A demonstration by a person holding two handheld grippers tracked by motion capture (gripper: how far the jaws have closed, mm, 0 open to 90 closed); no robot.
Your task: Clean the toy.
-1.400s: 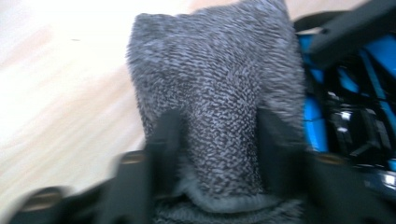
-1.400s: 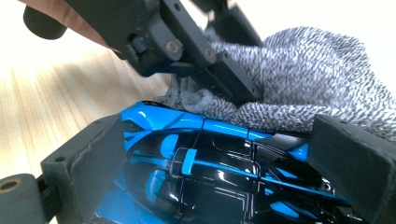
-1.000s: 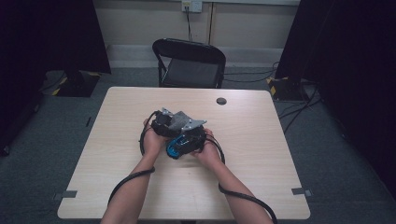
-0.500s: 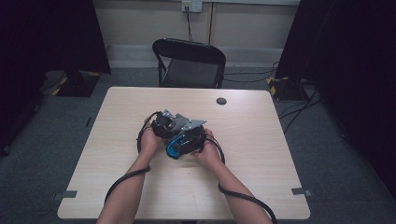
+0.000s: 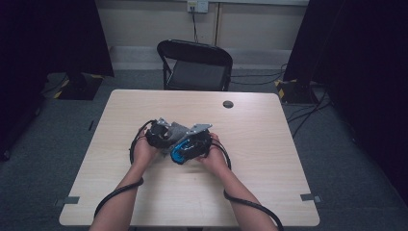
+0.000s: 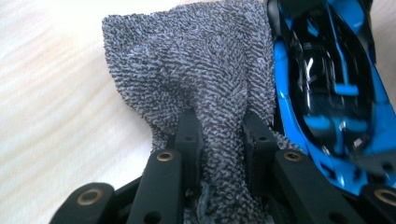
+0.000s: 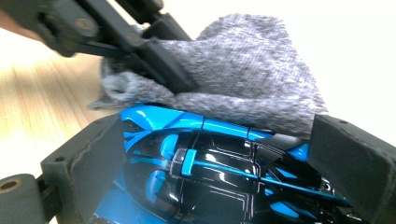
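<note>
We hold a blue and black toy car (image 7: 219,177) between the two jaws of our right gripper (image 5: 195,144), one pad on each side of it, so that gripper is clamped on the car. We can read no words or labels on the car's shiny body.

Our left gripper (image 5: 159,134) pinches a fuzzy grey cloth (image 6: 201,88) tight between its jaws. The cloth sticks out past the left jaws and spreads wide. One side of the cloth lies on the car, right next to the right gripper.

From above, both grippers sit close together, almost touching, near the middle of the pale wooden table (image 5: 260,183). Our left hand (image 5: 143,151) and right hand (image 5: 213,155) wrap around the gripper backs, and our forearms come up from the near edge. A black cable loops from each gripper.

There is lots of bare table on every side of the grippers. A small dark round thing (image 5: 228,104) lies well beyond the right gripper, near the far edge. A black folding chair (image 5: 195,67) stands past that edge.
</note>
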